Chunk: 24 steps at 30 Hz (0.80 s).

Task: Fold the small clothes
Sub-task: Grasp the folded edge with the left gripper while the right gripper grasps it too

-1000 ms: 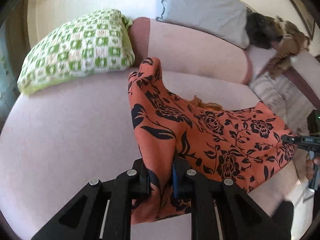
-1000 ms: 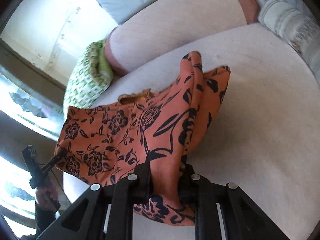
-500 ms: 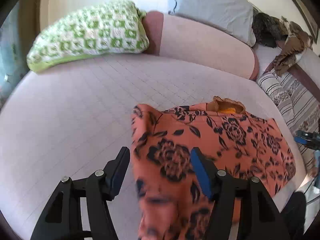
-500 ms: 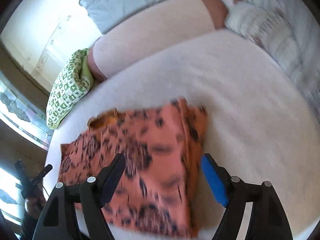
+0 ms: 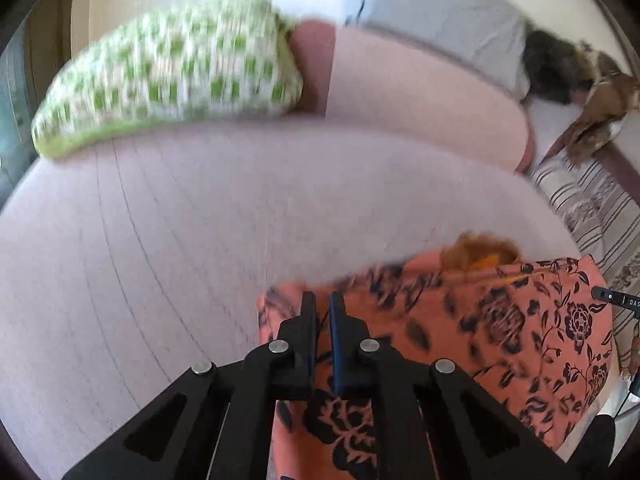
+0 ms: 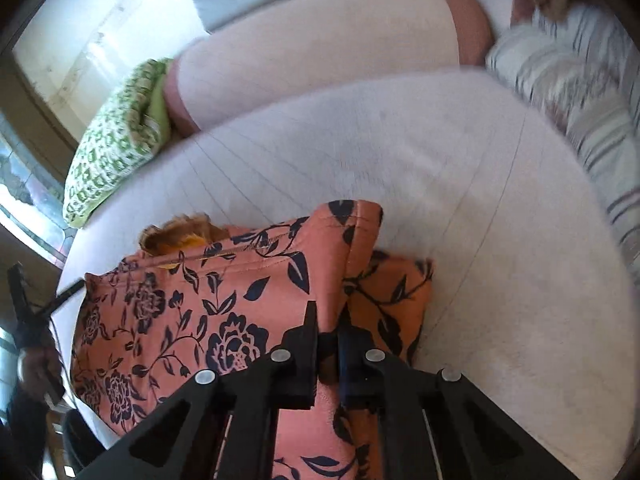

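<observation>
Claws [image 5: 323, 307] [image 6: 327, 322] angled down over the floral garment [image 5: 500, 332] [image 6: 192, 312], both pinched closed, jaws just closing.

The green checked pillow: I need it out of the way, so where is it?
The green checked pillow lies at the bed's far left, against the pink bolster, clear of the orange floral garment.

Daylit fisheye pair, soft with motion blur.

Light comes from a window [image 6: 32, 200] at the left edge of the right wrist view, blown out to white glare there and on the wall [image 6: 100, 44]. The bed [image 5: 180, 260] is evenly bright with faint shadows. In the left wrist view the green pillow [image 5: 172, 76] smears sideways, as does the near edge of the orange cloth [image 5: 500, 340]. Both pictures bend straight lines strongly and fall to black at the corners.
</observation>
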### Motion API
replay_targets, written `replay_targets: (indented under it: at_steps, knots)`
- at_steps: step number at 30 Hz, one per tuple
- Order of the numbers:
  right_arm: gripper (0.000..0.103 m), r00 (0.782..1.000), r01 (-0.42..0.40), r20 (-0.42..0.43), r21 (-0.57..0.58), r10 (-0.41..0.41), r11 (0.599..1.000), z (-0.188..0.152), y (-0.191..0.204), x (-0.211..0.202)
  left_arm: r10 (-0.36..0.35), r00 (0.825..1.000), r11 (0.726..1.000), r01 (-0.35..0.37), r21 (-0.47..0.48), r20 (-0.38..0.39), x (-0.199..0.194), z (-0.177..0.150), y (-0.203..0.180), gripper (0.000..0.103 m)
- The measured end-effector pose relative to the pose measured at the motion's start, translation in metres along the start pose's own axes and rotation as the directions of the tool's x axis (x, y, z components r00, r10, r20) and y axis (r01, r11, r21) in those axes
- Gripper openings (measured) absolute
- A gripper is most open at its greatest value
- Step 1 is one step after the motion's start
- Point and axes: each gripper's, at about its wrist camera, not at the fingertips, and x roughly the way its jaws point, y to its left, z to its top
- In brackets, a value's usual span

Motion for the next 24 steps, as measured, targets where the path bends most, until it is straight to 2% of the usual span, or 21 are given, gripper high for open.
replay_targets:
  at_steps: [1, 2, 3, 4, 5, 6, 7, 8, 9, 10, 11, 14, 15, 16, 17, 18, 19, 20, 22, 24]
  knots:
    - [0.007, 0.999, 0.025, 0.024, -0.009, -0.025, 1.0, -0.002, 0.001, -0.006, 0.007, 1.0, 1.0, -0.007, -0.004, -0.005, 0.003, -0.001, 0.001, 0.007]
    - [0.008, 0.999, 0.041, 0.033, 0.002, -0.041, 0.999, -0.003, -0.003, -0.004, 0.015, 0.999, 1.0, -0.015, -0.006, -0.039, 0.012, -0.003, 0.003, 0.011]
    - [0.013, 0.998, 0.048, 0.029, 0.025, -0.049, 0.999, -0.002, -0.005, 0.006, 0.036, 0.995, 0.999, -0.036, -0.005, -0.092, 0.026, -0.008, 0.006, 0.017]
    - [0.014, 1.0, 0.031, -0.006, 0.048, -0.03, 0.998, -0.009, -0.013, 0.02, 0.064, 0.99, 0.998, -0.066, -0.013, -0.125, 0.035, -0.011, 0.01, 0.018]
    - [0.014, 0.997, 0.012, -0.08, 0.073, -0.006, 0.997, -0.013, -0.024, 0.037, 0.064, 0.99, 0.997, -0.068, -0.032, -0.129, 0.035, -0.015, 0.014, 0.019]
    - [0.015, 0.995, 0.014, -0.104, 0.091, -0.004, 0.996, -0.017, -0.028, 0.043, 0.048, 0.992, 0.998, -0.054, -0.046, -0.119, 0.03, -0.015, 0.016, 0.03]
    - [0.017, 0.997, -0.001, -0.073, 0.102, 0.009, 0.995, -0.019, -0.031, 0.038, 0.033, 0.994, 0.998, -0.039, -0.055, -0.104, 0.022, -0.015, 0.018, 0.054]
    - [0.029, 0.998, -0.032, -0.049, 0.103, 0.038, 0.994, -0.018, -0.031, 0.031, 0.024, 0.997, 0.998, -0.028, -0.058, -0.075, 0.01, -0.014, 0.019, 0.065]
    - [0.052, 0.997, -0.057, -0.037, 0.102, 0.061, 0.993, -0.016, -0.031, 0.025, 0.034, 0.999, 0.998, -0.036, -0.052, -0.034, 0.0, -0.015, 0.02, 0.076]
    - [0.069, 0.997, -0.06, -0.032, 0.099, 0.064, 0.993, -0.014, -0.032, 0.022, 0.059, 0.998, 0.998, -0.058, -0.036, 0.011, -0.01, -0.015, 0.021, 0.077]
    - [0.081, 0.999, -0.05, -0.015, 0.087, 0.052, 0.995, -0.012, -0.031, 0.019, 0.074, 0.997, 0.997, -0.073, -0.022, 0.022, -0.013, -0.015, 0.022, 0.077]
    - [0.081, 0.999, -0.042, -0.014, 0.067, 0.043, 0.997, -0.005, -0.031, 0.022, 0.055, 0.997, 0.998, -0.054, 0.012, -0.054, 0.003, -0.018, 0.021, 0.075]
    - [0.079, 0.998, -0.051, -0.026, 0.086, 0.053, 0.995, -0.004, -0.032, 0.027, 0.046, 0.995, 0.999, -0.045, 0.02, -0.083, 0.012, -0.019, 0.019, 0.067]
    - [0.075, 0.998, -0.052, -0.034, 0.093, 0.056, 0.994, -0.001, -0.029, 0.034, 0.04, 0.992, 0.999, -0.038, 0.023, -0.12, 0.024, -0.019, 0.018, 0.04]
    - [0.043, 0.997, -0.048, -0.055, 0.094, 0.054, 0.994, -0.002, -0.027, 0.042, 0.052, 0.987, 0.999, -0.05, 0.021, -0.149, 0.031, -0.019, 0.016, 0.02]
    - [0.02, 0.995, -0.039, -0.086, 0.097, 0.048, 0.994, -0.003, -0.021, 0.051, 0.071, 0.984, 0.997, -0.068, 0.019, -0.165, 0.035, -0.016, 0.014, 0.006]
    - [0.019, 0.995, -0.037, -0.088, 0.103, 0.046, 0.994, -0.002, -0.021, 0.05, 0.063, 0.987, 0.998, -0.061, 0.015, -0.15, 0.033, -0.013, 0.012, 0.005]
    - [0.008, 0.996, -0.035, -0.079, 0.09, 0.042, 0.995, -0.002, -0.019, 0.044, 0.044, 0.993, 0.999, -0.041, 0.028, -0.114, 0.023, -0.009, 0.006, 0.004]
    - [0.007, 0.999, -0.033, -0.013, 0.057, 0.034, 0.998, 0.003, -0.013, 0.015, 0.02, 1.0, 0.995, -0.02, 0.103, 0.007, -0.011, -0.002, -0.011, 0.004]
    - [0.007, 0.999, -0.023, 0.043, 0.029, 0.022, 0.999, 0.006, -0.005, -0.007, 0.006, 0.999, 0.991, -0.013, 0.132, 0.054, -0.025, 0.001, -0.017, 0.004]
